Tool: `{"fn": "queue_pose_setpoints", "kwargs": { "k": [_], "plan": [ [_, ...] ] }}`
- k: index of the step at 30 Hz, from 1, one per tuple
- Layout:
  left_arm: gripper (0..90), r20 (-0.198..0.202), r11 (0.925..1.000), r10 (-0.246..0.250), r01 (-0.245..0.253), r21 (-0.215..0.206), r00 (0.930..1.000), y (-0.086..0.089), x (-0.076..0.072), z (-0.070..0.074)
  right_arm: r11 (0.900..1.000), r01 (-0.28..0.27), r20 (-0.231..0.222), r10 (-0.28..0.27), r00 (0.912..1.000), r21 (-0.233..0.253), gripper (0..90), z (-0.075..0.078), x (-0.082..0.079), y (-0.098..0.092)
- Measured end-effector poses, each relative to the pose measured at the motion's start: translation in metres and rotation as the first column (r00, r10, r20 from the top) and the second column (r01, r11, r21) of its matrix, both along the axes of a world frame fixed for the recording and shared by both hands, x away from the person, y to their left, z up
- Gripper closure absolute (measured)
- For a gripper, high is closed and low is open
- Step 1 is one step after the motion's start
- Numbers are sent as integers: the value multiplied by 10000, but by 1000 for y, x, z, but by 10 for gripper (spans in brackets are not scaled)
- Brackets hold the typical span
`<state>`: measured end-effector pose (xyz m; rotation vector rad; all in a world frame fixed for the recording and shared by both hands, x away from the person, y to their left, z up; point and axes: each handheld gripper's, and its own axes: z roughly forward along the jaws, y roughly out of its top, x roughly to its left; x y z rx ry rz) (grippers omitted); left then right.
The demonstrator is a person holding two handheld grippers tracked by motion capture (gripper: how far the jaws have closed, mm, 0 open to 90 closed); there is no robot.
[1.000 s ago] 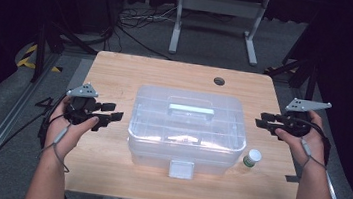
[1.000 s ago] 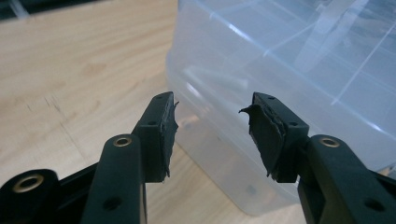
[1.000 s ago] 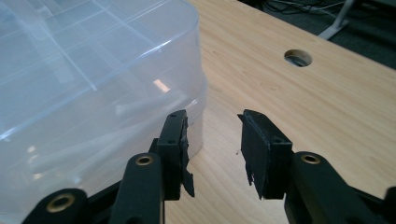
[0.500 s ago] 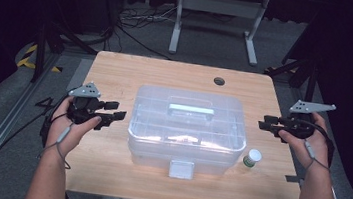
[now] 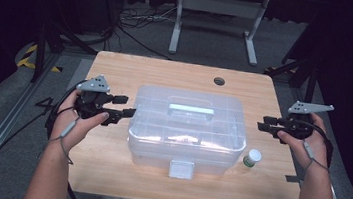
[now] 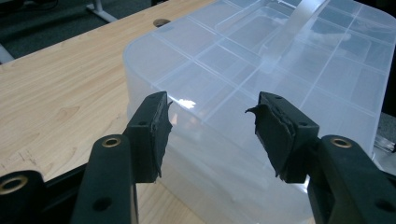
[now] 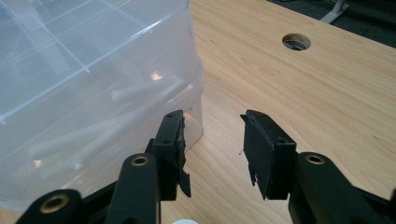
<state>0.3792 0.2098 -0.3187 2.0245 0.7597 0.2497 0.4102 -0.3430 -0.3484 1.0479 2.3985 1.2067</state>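
Inside clear lidded box (image 5: 187, 131), pale sticks (image 7: 100, 126)

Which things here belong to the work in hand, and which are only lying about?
Part of the job:
- clear plastic storage box
- left gripper, open
- right gripper, open

Lying about:
- small white-capped bottle
- cable hole in the table

The large clear plastic storage box (image 5: 187, 131) had a smooth, glossy, slightly frosted lid moulded in a grid of ribs, with light glinting off it. The light wooden table (image 5: 132, 72) beneath looked matt, its grain plain. The left black two-jaw gripper (image 6: 210, 121) was matt plastic with brass-coloured rivets and rough, torn rubbery pads (image 6: 275, 130). The right black two-jaw gripper (image 7: 212, 135) looked the same, its pads (image 7: 261, 144) frayed at the edges.
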Motion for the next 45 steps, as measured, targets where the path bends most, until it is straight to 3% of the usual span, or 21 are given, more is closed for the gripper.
{"fn": "queue_pose_setpoints", "kwargs": {
  "k": [5,12,20,28,35,42,45],
  "plan": [
    [457,58,9996,-274,275,-117,9996,-8,1,7,10000,25,-35,-25,10000,-31,583,-1,1,0],
    [456,158,9987,-517,517,28,9985,-18,3,15,10000,1,-210,-3,9998,-87,573,-5,3,0],
    [450,209,9924,-1228,1229,-61,9922,-42,6,25,9999,48,-270,-51,9996,-140,566,-7,1,0],
    [428,323,9838,-1790,1791,-8,9833,-61,13,32,9994,241,-316,-248,9992,-241,559,-11,-6,-5],
    [402,149,9642,-2647,2649,-116,9642,-80,10,35,9994,179,-345,-188,9992,-286,560,-10,-7,-3],
    [404,46,9624,-2685,2680,437,9633,-95,18,28,9990,-111,-445,92,9990,-441,554,-12,-5,5],
    [414,-207,9591,-2801,2807,368,9597,-102,20,25,9987,-188,-459,167,9988,-470,550,-13,-5,7]
  ]
}}
